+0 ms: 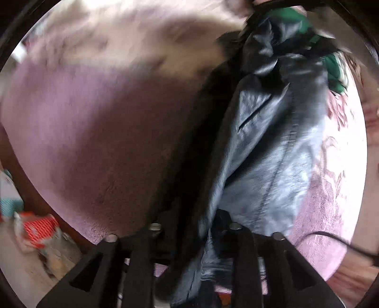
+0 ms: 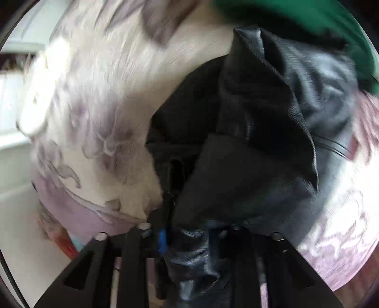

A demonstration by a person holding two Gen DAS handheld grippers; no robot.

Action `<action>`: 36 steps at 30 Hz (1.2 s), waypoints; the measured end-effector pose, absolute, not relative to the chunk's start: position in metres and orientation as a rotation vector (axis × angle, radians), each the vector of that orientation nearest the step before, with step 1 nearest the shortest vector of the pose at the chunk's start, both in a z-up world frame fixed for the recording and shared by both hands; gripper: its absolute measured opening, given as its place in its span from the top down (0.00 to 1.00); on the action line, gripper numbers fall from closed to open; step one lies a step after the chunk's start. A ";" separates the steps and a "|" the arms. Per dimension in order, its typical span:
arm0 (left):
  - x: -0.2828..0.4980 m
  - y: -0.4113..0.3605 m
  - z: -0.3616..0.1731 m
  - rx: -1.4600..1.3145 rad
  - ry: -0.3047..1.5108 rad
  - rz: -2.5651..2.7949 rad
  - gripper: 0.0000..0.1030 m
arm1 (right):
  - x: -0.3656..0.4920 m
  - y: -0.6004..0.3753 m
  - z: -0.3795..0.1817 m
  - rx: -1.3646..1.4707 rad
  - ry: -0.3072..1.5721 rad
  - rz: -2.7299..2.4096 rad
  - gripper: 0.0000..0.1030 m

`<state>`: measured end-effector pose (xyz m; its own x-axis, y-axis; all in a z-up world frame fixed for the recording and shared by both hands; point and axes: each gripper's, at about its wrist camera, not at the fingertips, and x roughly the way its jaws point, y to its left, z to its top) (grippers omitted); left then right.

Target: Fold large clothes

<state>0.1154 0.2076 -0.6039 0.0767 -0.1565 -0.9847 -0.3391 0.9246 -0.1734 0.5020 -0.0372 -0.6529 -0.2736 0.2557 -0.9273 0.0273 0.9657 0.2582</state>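
1. Between my left gripper's [image 1: 194, 237] fingers, in the left wrist view, runs a fold of the black leather jacket [image 1: 267, 147]; the jaws sit close on it and have it pinched at the near edge.
2. From there the jacket stretches away to the far right, glossy and creased, with a seam down its middle.
3. It lies over a pink blanket [image 1: 94, 132] that fills the left and centre and shows a floral pattern on the right.
4. Green cloth [image 1: 296, 21] peeks out past the jacket's far end.
5. A red and white package [image 1: 40, 227] sits on the floor at the near left.
6. In the right wrist view, my right gripper [image 2: 191, 233] is likewise clamped on a bunched piece of the jacket [image 2: 255, 151], which spills down between the fingers.
7. The jacket rises from the jaws and heaps toward the far right, folded over itself.
8. The blanket [image 2: 99, 123] looks pale with grey-purple flowers on the left, though motion blur makes the pattern uncertain.
9. The green cloth [image 2: 296, 16] crosses the far top right, touching the jacket's edge.
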 end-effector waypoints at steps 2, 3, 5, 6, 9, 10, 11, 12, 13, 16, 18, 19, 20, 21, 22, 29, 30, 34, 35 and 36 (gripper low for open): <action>0.099 0.231 -0.614 -0.527 1.499 0.095 0.71 | 0.502 -0.028 -0.649 0.246 1.873 0.259 0.37; 0.090 0.238 -0.612 -0.577 1.492 0.074 0.70 | 0.502 -0.026 -0.652 0.272 1.877 0.294 0.26; 0.080 0.245 -0.608 -0.612 1.487 0.060 0.64 | 0.506 -0.033 -0.639 0.356 1.869 0.392 0.25; 0.074 0.248 -0.604 -0.627 1.484 0.056 0.63 | 0.505 -0.041 -0.627 0.421 1.856 0.453 0.25; 0.061 0.254 -0.591 -0.633 1.484 0.099 0.65 | 0.504 -0.081 -0.592 0.474 1.773 0.466 0.25; 0.058 0.256 -0.585 -0.629 1.479 0.108 0.65 | 0.502 -0.094 -0.586 0.457 1.748 0.433 0.27; 0.060 0.260 -0.581 -0.619 1.478 0.122 0.65 | 0.497 -0.103 -0.588 0.420 1.756 0.393 0.32; 0.060 0.262 -0.576 -0.607 1.471 0.140 0.65 | 0.496 -0.105 -0.595 0.404 1.780 0.384 0.56; 0.066 0.268 -0.569 -0.602 1.462 0.150 0.65 | 0.491 -0.102 -0.609 0.402 1.825 0.393 0.71; 0.087 0.269 -0.558 -0.615 1.433 0.144 0.64 | 0.483 -0.076 -0.652 0.364 1.859 0.439 0.74; 0.106 0.259 -0.560 -0.608 1.429 0.127 0.64 | 0.484 -0.060 -0.679 0.290 1.847 0.423 0.74; 0.119 0.251 -0.561 -0.604 1.424 0.115 0.64 | 0.484 -0.060 -0.682 0.313 1.845 0.430 0.73; 0.128 0.246 -0.561 -0.609 1.409 0.106 0.64 | 0.486 -0.061 -0.675 0.315 1.851 0.468 0.72; 0.141 0.239 -0.564 -0.620 1.388 0.109 0.64 | 0.487 -0.062 -0.670 0.313 1.857 0.516 0.68; 0.149 0.234 -0.569 -0.627 1.381 0.105 0.64 | 0.487 -0.072 -0.656 0.334 1.844 0.591 0.67; 0.177 0.220 -0.650 -0.622 1.482 0.209 0.61 | 0.500 -0.249 -0.600 0.326 1.680 0.427 0.23; 0.176 0.223 -0.649 -0.645 1.476 0.216 0.61 | 0.503 -0.269 -0.607 0.327 1.686 0.395 0.23; 0.171 0.225 -0.636 -0.648 1.482 0.212 0.61 | 0.524 -0.316 -0.667 0.443 1.748 0.448 0.23; 0.171 0.225 -0.633 -0.650 1.483 0.212 0.61 | 0.530 -0.316 -0.680 0.474 1.740 0.505 0.23; 0.169 0.226 -0.628 -0.648 1.481 0.216 0.61 | 0.533 -0.309 -0.691 0.496 1.743 0.560 0.23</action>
